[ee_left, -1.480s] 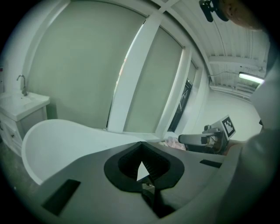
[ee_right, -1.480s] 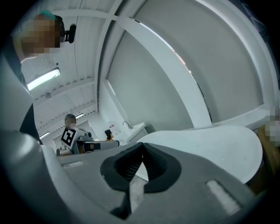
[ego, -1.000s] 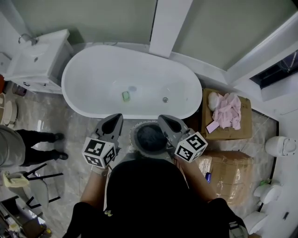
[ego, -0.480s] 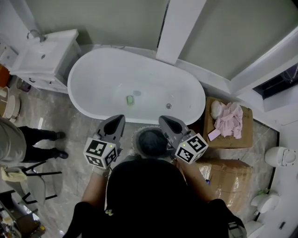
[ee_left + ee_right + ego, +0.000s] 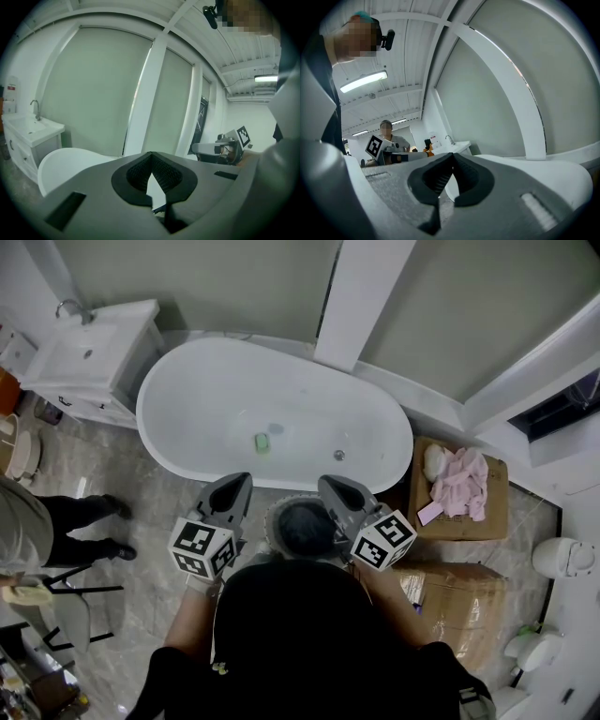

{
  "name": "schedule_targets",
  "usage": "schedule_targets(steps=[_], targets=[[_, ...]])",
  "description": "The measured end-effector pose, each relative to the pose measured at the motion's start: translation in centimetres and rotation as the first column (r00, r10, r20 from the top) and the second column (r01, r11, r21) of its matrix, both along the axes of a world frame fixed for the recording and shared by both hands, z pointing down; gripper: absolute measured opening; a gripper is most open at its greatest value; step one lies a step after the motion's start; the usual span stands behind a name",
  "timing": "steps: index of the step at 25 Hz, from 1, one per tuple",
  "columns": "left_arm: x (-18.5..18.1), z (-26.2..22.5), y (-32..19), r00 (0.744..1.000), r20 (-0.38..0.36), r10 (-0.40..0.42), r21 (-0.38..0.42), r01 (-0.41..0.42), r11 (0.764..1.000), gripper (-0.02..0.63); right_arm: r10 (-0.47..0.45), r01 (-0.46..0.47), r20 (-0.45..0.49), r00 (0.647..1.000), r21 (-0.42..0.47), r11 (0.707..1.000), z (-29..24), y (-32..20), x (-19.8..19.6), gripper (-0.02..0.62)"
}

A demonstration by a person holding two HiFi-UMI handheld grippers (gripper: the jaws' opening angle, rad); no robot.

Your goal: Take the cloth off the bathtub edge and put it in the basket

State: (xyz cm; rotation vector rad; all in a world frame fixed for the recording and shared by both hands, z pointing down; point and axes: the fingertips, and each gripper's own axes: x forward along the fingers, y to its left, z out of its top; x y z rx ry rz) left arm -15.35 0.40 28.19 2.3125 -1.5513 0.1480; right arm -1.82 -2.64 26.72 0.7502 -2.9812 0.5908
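Cloth (image 5: pixel 305 526): best guess is the dark grey-blue bundle sitting inside the basket (image 5: pixel 272 518), lower centre of the head view, though it's too small and dim to confirm it's fabric. Supporting that, the visible rim of the bathtub (image 5: pixel 206 399) is bare with nothing draped on it, so the task looks essentially done. The basket sits on the floor just below the tub's near edge, probably so the drop is short. The left gripper (image 5: pixel 236 482) and right gripper (image 5: pixel 330 482) flank the basket, tips toward the tub and close to level. Both gripper views show the jaws pressed together with nothing between the pads, only tub and wall through the gap. That reads as a neutral rest pose, hands drawn in to the body, neither one reaching. Inside the tub there's a small green bar (image 5: pixel 262 441) near the middle, not part of the job. There's also a pink cloth (image 5: pixel 459 479) on a cardboard box (image 5: pixel 492 512) at right of frame, well clear of the tub. It isn't on the edge, so I'd judge it's not the target. Sink cabinet (image 5: pixel 84 357) upper left, irrelevant.
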Motion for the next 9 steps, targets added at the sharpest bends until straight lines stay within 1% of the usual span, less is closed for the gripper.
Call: schedule_targets(steps=[9], targets=[[0.11,0.38,-0.02,1.000,-0.008,0.009,-0.006,-0.009,1.000,0.014,0.006,-0.006,0.000,1.000,-0.007,1.000,0.33,0.09,0.00,-0.005]])
